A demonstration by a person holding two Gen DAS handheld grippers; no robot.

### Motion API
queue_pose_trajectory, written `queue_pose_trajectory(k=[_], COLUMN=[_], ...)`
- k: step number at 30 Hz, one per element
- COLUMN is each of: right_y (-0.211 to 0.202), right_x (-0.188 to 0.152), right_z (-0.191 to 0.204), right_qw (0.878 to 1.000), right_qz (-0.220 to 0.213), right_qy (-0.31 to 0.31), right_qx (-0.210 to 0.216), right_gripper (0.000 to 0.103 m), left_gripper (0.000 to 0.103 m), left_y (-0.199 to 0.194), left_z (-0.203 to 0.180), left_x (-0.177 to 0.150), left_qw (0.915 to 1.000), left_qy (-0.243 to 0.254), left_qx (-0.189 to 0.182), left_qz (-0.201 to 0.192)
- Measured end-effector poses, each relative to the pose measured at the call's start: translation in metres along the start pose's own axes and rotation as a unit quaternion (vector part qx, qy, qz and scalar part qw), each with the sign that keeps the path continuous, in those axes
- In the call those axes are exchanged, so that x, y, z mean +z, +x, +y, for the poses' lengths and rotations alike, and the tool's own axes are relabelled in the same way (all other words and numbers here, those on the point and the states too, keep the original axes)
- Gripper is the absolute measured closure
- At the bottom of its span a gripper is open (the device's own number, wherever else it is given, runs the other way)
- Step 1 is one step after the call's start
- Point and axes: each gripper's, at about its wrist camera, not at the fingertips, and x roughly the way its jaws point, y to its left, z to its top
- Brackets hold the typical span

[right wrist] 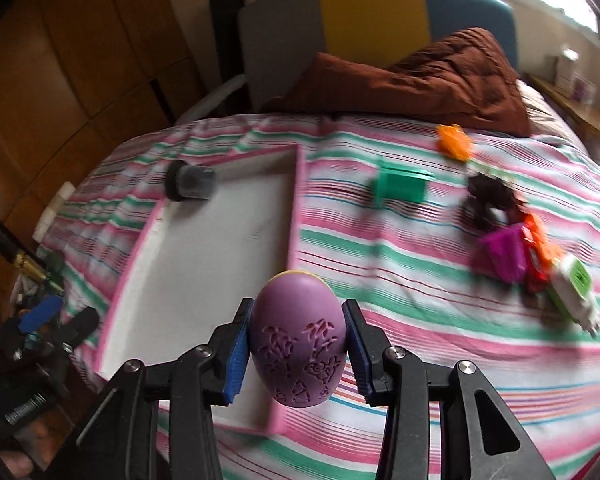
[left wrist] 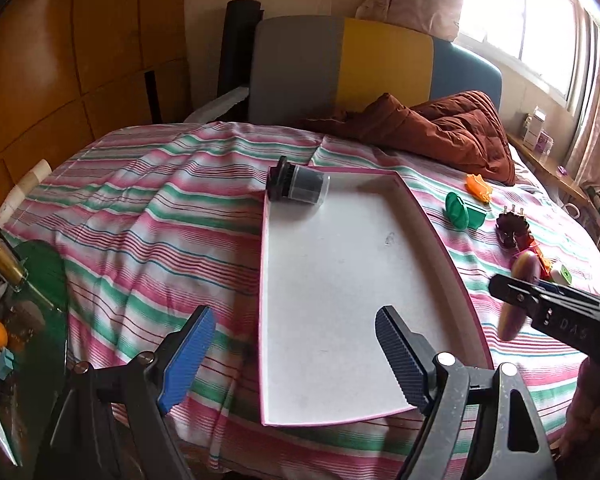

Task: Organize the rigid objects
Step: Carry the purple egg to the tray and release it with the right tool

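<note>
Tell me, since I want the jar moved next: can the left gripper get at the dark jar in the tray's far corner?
Probably yes. The left gripper is open and empty, and bare tray lies between it and the dark jar.

The left tool (left wrist: 296, 360) was built of matte black plastic arms with cut-out slots, joined by round silver screws. Its two fingers (left wrist: 188, 360) carried ribbed pads: the one at nine o'clock was bright blue, the one at three o'clock looked dark navy. The right tool (right wrist: 298, 350) had the same black linkage arms, each pivot capped by a shiny silver screw, and triangular openings in the outer arms. Its ribbed pads (right wrist: 238, 360) were blue on both sides. Seen from the left wrist, its side bore faint raised lettering.
</note>
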Motion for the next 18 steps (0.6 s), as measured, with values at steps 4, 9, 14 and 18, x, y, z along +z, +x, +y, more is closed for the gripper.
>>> queue_pose_trajectory(k=[4,9,14,18], right_y=[0.015,0.034,0.057,0.084], right_x=[0.011,0.022,0.039,0.051], right_z=[0.025,0.051,0.067,0.079], right_qw=[0.999,0.998,0.997,0.995], right_qz=[0.016,0.031,0.051,0.076], right_qy=[-0.019,-0.027,-0.014,-0.004], right_qx=[0.026,0.041,0.058,0.058], right_gripper=[0.059,0.059,0.059,0.059], left_gripper=[0.019,0.019,0.019,0.019], left_y=[0.001,0.002,0.002,0.006], left_z=[0.005,0.013,0.024,0.037], left_x=[-0.001,-0.001,-0.001,-0.001], left_qw=[1.0000,0.9999,0.9995,0.9987], left_qy=[-0.004,-0.012,-0.031,-0.049], left_qx=[0.001,0.000,-0.004,-0.008], left_qz=[0.001,0.002,0.006,0.014])
